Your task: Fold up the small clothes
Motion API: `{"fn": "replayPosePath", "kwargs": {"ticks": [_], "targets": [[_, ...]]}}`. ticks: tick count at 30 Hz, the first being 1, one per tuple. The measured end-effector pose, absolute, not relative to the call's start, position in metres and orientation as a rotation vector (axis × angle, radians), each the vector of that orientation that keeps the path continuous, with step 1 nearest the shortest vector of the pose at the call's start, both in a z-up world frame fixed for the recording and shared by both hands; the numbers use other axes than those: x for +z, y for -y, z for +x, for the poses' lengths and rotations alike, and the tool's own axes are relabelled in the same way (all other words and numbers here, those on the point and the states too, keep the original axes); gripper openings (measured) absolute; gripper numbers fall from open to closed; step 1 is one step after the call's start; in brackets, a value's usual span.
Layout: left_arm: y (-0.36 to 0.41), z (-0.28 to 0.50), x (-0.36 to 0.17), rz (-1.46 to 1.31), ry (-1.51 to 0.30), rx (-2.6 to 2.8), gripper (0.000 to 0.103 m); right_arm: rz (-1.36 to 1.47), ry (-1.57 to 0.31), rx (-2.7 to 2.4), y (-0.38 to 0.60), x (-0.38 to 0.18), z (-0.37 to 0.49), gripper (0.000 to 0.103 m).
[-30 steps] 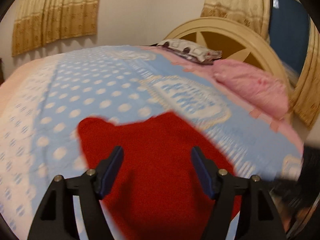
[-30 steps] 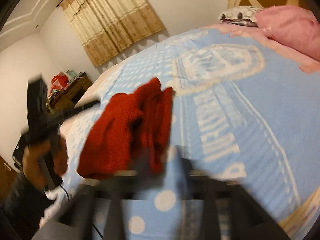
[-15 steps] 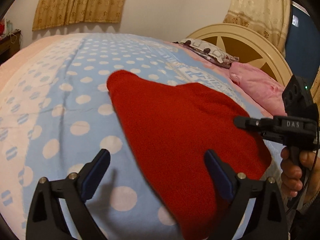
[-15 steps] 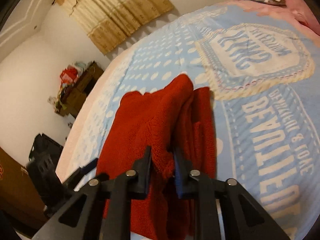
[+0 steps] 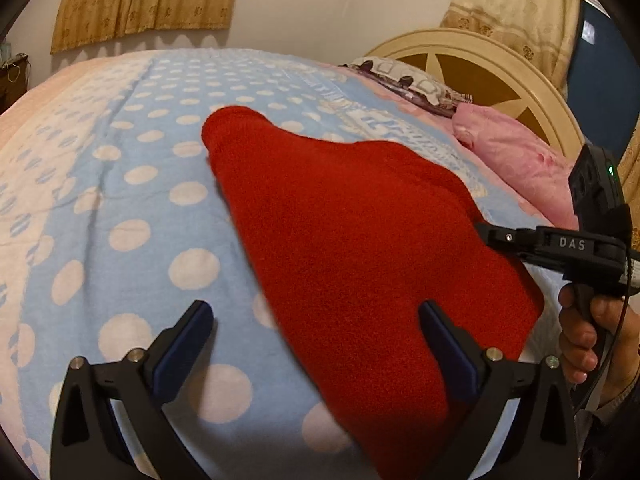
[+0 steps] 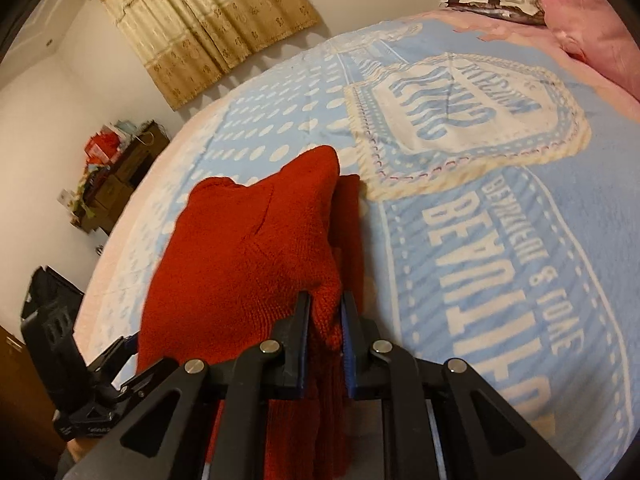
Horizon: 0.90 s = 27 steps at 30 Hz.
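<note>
Two claws – right claw (image 6: 325,312) clenched on red garment (image 5: 360,240), left claw (image 5: 316,336) released, just opened – straddling its edge

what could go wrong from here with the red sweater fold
1. The right hand-held gripper pinches only a thin ridge at the red sweater's edge, so the knit could slip out or stretch when pulled.
2. The left hand-held gripper stands wide open, its jaws having just been opening, holding nothing; a one-sided pull may drag the garment across the blue blanket rather than fold it.
</note>
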<state>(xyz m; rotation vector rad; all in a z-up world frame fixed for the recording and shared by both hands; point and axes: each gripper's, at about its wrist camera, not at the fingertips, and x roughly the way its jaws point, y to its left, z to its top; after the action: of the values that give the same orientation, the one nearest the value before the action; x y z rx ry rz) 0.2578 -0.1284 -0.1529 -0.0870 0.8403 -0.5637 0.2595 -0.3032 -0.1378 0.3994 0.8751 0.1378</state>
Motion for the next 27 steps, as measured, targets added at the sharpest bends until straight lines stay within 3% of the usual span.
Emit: {"fn": "replayPosePath", "kwargs": {"ticks": [6,13,15,16,22,23,25,27], "targets": [[0.133,0.26,-0.156,-0.085,-0.867,-0.57,0.103,0.337,-0.88,0.122,0.298,-0.128,0.259,0.015],[0.132,0.26,-0.156,-0.087,-0.863,-0.567,0.103,0.098,-0.678,0.145,0.244,-0.066,0.234,0.02],[0.132,0.261,-0.156,-0.086,-0.864,-0.567,0.103,0.048,-0.693,0.234,0.22,-0.064,0.237,0.045],[0.132,0.261,-0.156,-0.087,-0.864,-0.568,0.103,0.019,-0.723,0.282,0.206,-0.068,0.242,0.063],[0.131,0.262,-0.156,-0.091,-0.862,-0.571,0.103,0.053,-0.927,0.243,0.205,-0.124,0.288,0.059],[0.131,0.262,-0.156,-0.092,-0.86,-0.573,0.103,0.088,-0.922,0.238,0.216,-0.126,0.292,0.047],[0.13,0.262,-0.156,-0.098,-0.857,-0.579,0.103,0.151,-0.926,0.225,0.234,-0.128,0.299,0.034],[0.128,0.262,-0.156,-0.105,-0.857,-0.585,0.103,0.187,-0.938,0.255,0.245,-0.131,0.302,0.032]]}}
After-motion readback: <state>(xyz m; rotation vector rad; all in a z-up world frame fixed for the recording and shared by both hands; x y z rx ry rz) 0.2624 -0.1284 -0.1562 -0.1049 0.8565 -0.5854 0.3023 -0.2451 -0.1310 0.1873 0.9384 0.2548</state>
